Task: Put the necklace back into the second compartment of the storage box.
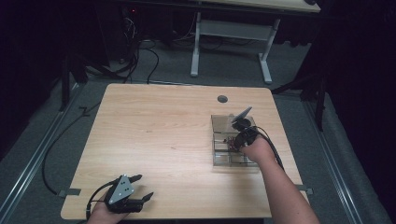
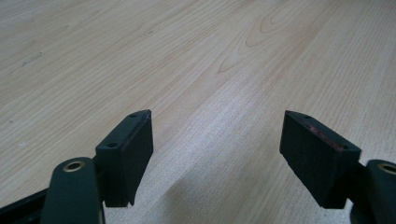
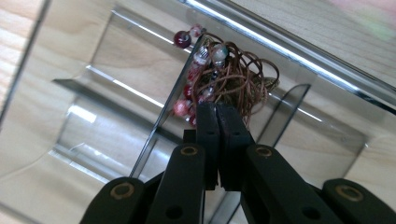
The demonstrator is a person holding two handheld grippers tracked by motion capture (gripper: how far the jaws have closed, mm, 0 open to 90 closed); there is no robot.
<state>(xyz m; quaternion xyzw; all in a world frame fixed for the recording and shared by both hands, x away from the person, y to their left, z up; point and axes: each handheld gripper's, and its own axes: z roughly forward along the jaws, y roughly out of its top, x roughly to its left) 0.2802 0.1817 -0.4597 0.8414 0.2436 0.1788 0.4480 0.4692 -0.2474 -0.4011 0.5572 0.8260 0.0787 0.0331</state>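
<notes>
A tangle of brown cord strung with red, pink and clear beads (image 3: 236, 74) lies in a clear plastic compartment box (image 3: 299, 51), draped against one of its thin dividers (image 3: 161, 119). My right gripper (image 3: 217, 112) points down into that box with its jaws pressed together, their tips pinching the lower strands of the cord. In the high view the box (image 1: 219, 122) sits at the table's right side, with the right gripper (image 1: 236, 140) reaching into its middle. My left gripper (image 1: 144, 186) rests open near the front left edge, nothing between its pads (image 2: 133, 154).
The light wooden table (image 1: 159, 130) has a round cable hole (image 1: 222, 99) near its far edge. A grey plate (image 1: 241, 114) sticks up from the right gripper. Beyond the table stand a white desk frame (image 1: 231, 32) and floor cables (image 1: 140, 56).
</notes>
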